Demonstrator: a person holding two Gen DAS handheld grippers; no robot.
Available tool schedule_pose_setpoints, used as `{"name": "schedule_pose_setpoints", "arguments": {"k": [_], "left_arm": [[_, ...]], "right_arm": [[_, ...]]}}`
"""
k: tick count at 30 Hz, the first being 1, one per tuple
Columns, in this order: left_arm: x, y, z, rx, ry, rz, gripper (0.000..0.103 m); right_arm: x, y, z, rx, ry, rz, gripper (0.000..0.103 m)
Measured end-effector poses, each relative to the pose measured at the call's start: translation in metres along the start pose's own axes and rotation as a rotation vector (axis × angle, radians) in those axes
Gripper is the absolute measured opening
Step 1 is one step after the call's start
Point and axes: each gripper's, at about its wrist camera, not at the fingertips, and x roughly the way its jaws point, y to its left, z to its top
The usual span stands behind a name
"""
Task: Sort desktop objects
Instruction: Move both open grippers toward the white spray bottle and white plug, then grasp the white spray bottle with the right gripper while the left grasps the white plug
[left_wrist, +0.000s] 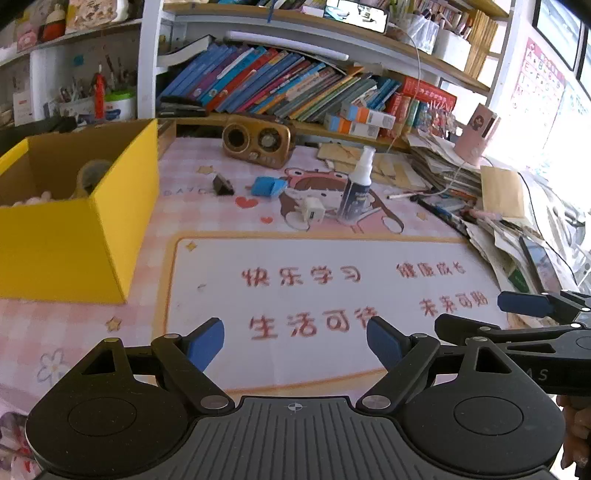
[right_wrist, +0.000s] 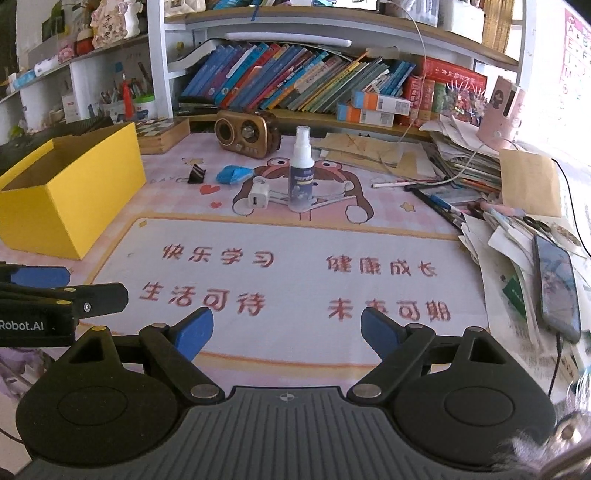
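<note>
A spray bottle (left_wrist: 357, 186) (right_wrist: 303, 173) stands upright mid-desk on the pink mat. Beside it lie a white charger plug (left_wrist: 313, 209) (right_wrist: 258, 196), a blue crumpled packet (left_wrist: 269, 185) (right_wrist: 232, 173) and a black binder clip (left_wrist: 222, 185) (right_wrist: 196, 173). A yellow box (left_wrist: 74, 236) (right_wrist: 74, 192) stands at the left, with a tape roll (left_wrist: 90, 177) and a pale soft item inside. My left gripper (left_wrist: 295, 345) is open and empty over the mat's near part. My right gripper (right_wrist: 287, 334) is open and empty beside it.
A brown retro radio (left_wrist: 256, 144) (right_wrist: 246, 137) stands at the back under shelves of books. Piled papers, pens and a phone (right_wrist: 557, 284) crowd the right side. A wooden chess box (right_wrist: 162, 134) sits behind the yellow box. A pink cup (right_wrist: 504, 110) stands at the back right.
</note>
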Motion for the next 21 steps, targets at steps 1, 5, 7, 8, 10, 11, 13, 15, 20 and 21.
{"name": "schedule_pose_setpoints", "arguments": {"k": [1,5,7,8,10,11,13,15,20,21], "left_arm": [[0.003,-0.002,0.003,0.001,-0.002,0.001,0.087],[0.015,-0.012,0.013,0.003,-0.009,0.010,0.087],[0.021,-0.015,0.017,0.002,-0.012,0.018,0.087],[0.023,-0.016,0.019,0.001,-0.013,0.022,0.087],[0.027,-0.019,0.022,-0.002,-0.015,0.030,0.087],[0.029,-0.020,0.024,-0.003,-0.016,0.035,0.087],[0.034,-0.022,0.026,-0.008,-0.016,0.045,0.087],[0.038,-0.023,0.029,-0.012,-0.014,0.053,0.087],[0.046,-0.026,0.037,-0.012,-0.020,0.080,0.087],[0.048,-0.026,0.039,-0.012,-0.023,0.087,0.087]], "right_arm": [[0.003,-0.004,0.003,-0.001,-0.002,0.005,0.086],[0.015,-0.018,0.013,0.004,-0.012,0.026,0.085],[0.020,-0.025,0.019,0.008,-0.017,0.036,0.085],[0.023,-0.028,0.021,0.007,-0.018,0.040,0.085],[0.029,-0.033,0.026,0.004,-0.020,0.051,0.085],[0.031,-0.036,0.028,0.002,-0.020,0.057,0.085],[0.037,-0.039,0.032,-0.001,-0.019,0.068,0.085],[0.042,-0.043,0.037,0.000,-0.019,0.080,0.085],[0.057,-0.053,0.047,0.023,-0.016,0.107,0.084],[0.061,-0.055,0.050,0.028,-0.017,0.112,0.084]]}}
